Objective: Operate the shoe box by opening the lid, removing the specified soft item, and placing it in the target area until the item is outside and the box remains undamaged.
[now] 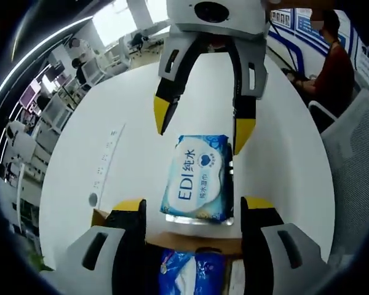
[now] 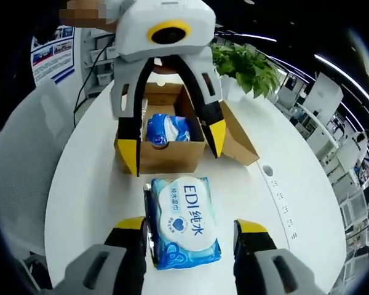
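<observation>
Wet-wipes pack (image 2: 186, 230) labelled "EDI", on white table (image 2: 86, 184) beside open shoe box (image 2: 172, 157), both grippers spread, empty.

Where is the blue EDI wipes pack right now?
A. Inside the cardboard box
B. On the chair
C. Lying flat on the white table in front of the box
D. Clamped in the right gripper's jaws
C: the wipes pack lies flat on the white table, outside the open cardboard box, with both grippers' jaws spread clear of it.

Each handheld tool, the left gripper (image 1: 195, 210) and the right gripper (image 2: 190, 228), has pale grey moulded plastic shells with dark oval slots, black inner jaw arms, and blunt yellow tips on both jaws.
</observation>
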A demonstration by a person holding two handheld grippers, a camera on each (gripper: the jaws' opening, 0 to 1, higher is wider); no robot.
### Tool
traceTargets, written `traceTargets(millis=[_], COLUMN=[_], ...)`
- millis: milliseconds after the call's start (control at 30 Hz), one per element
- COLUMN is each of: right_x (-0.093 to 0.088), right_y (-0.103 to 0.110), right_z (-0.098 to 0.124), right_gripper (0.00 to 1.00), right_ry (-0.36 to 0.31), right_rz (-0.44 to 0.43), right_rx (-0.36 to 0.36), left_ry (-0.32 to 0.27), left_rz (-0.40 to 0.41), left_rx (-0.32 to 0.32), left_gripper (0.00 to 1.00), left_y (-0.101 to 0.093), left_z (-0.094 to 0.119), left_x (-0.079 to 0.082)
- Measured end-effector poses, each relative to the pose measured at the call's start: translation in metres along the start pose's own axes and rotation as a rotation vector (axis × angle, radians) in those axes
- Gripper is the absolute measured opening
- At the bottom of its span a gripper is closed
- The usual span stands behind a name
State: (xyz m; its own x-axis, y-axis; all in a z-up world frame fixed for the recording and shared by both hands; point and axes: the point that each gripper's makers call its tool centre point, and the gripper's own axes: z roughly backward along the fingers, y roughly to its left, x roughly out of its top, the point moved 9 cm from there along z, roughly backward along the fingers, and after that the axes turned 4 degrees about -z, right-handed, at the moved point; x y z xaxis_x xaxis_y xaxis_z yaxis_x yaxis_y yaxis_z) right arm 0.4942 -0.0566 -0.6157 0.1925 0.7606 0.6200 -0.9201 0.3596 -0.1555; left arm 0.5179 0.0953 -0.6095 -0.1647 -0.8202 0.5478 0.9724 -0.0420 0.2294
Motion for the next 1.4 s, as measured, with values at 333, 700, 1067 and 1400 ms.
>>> traceTargets(millis=[333, 700, 1067, 1400], right_x=[0.023, 0.057, 0.080, 0.093], right_y=[0.003, 0.009, 0.016, 0.022], right_z=[0.000, -0.011, -0.027, -0.046], right_gripper=[0.54, 0.49, 0.46, 0.43], right_ry=[-0.014, -0.044, -0.087, -0.103], right_rz=[0.007, 0.054, 0.046, 0.043], right_rx=[-0.003, 0.007, 0.011, 0.012], left_ry=[0.000, 0.034, 0.055, 0.065], left_rz=[0.023, 0.061, 0.084, 0.106], left_rx=[0.043, 0.093, 0.150, 0.166], left_gripper=[0.62, 0.58, 0.49, 0.46], left_y=[0.004, 0.007, 0.013, 0.008], left_z=[0.026, 0.059, 0.080, 0.079], left_x=[-0.014, -0.050, -0.081, -0.107])
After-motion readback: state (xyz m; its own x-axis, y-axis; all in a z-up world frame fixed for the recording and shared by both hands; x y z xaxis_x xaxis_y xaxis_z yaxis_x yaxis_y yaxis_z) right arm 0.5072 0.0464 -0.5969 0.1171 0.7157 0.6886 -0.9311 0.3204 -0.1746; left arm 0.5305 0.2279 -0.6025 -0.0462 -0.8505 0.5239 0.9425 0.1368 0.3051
